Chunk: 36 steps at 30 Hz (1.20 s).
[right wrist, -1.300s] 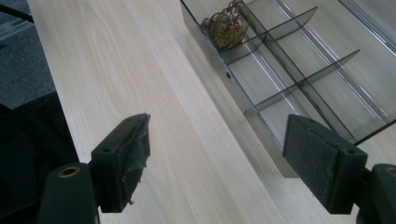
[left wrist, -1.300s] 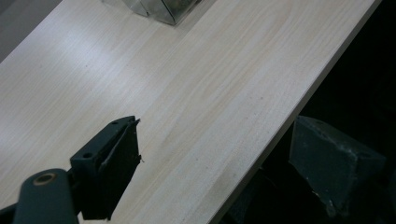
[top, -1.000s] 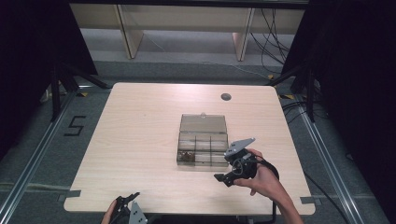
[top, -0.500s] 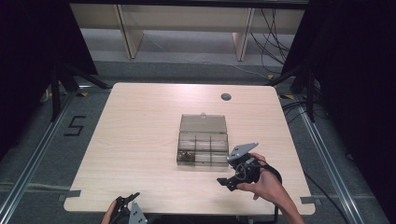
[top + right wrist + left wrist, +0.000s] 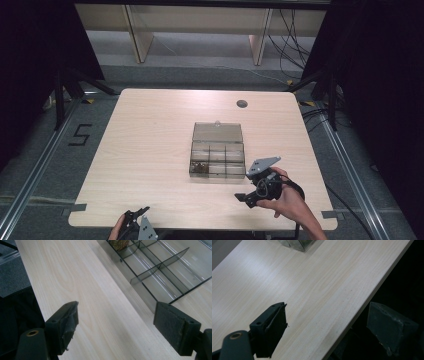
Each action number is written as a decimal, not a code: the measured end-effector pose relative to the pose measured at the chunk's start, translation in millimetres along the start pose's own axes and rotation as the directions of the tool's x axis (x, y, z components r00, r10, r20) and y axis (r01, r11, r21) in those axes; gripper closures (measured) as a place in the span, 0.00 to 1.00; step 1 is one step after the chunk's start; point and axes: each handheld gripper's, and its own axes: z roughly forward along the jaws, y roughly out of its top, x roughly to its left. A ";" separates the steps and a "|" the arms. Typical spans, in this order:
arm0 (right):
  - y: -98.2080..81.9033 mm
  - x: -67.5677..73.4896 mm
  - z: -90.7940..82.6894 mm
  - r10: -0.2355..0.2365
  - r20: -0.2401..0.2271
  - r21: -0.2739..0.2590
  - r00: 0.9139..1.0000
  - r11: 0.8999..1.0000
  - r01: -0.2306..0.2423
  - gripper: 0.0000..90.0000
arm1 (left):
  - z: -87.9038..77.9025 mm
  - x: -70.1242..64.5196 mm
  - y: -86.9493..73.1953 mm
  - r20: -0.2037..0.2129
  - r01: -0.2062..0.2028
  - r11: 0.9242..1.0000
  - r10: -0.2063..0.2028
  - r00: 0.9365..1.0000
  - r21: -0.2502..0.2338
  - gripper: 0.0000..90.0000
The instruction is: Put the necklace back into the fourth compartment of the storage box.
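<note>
Right gripper [image 5: 245, 197] gaping, empty, near the table's [image 5: 150, 150] front edge; box [image 5: 218, 156] mid-table, lid back, small items in its near-left cell; left gripper [image 5: 134, 218] likewise wide, idle; best approached squarely, low, avoiding thin dividers.

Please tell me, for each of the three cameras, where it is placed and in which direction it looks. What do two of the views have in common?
High view: above the near side, looking forward and down on the table, the clear box, the right gripper, right hand and left gripper.
Left gripper view: on the left gripper, jaws apart, facing the table's near edge.
Right gripper view: on the right gripper, jaws apart, facing the box.
Shared: both gripper views show the box and tabletop.
</note>
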 end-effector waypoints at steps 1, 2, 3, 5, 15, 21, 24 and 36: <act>-0.8 -1.2 0.8 -0.019 -0.006 -0.004 1.000 1.000 0.019 0.23 | -0.3 -0.4 -0.1 -0.001 0.009 1.000 -0.009 1.000 -0.002 0.17; -2.3 -0.1 2.1 0.004 -0.004 -0.014 1.000 1.000 -0.004 0.23 | -0.5 -0.1 0.0 -0.001 0.008 1.000 -0.008 1.000 -0.002 0.17; -3.2 0.3 1.2 0.012 -0.006 -0.005 1.000 1.000 -0.012 0.23 | 0.2 -1.6 -0.2 0.000 0.031 0.999 -0.031 1.000 -0.017 0.17; -5.0 -2.0 4.1 -0.012 -0.009 -0.024 1.000 1.000 0.012 0.23 | 0.5 -1.6 -0.4 0.001 0.031 0.999 -0.031 1.000 -0.017 0.17; -15.5 -0.8 1.8 0.017 0.007 -0.017 1.000 1.000 -0.017 0.21 | -1.3 1.3 -0.2 -0.002 0.011 1.000 -0.011 1.000 -0.002 0.17; -24.3 -3.2 1.0 0.021 0.012 -0.038 1.000 0.999 -0.021 0.21 | -0.7 -0.7 0.0 0.003 0.030 0.999 -0.030 1.000 -0.013 0.17; -28.2 -4.2 0.2 0.038 0.005 -0.025 0.999 0.999 -0.038 0.21 | -1.1 -0.4 0.4 0.002 0.014 1.000 -0.014 1.000 -0.004 0.17; -42.8 -6.9 -1.5 0.057 0.007 -0.049 0.998 0.997 -0.057 0.21 | -0.7 -2.3 0.7 0.008 0.042 0.999 -0.042 0.999 -0.023 0.17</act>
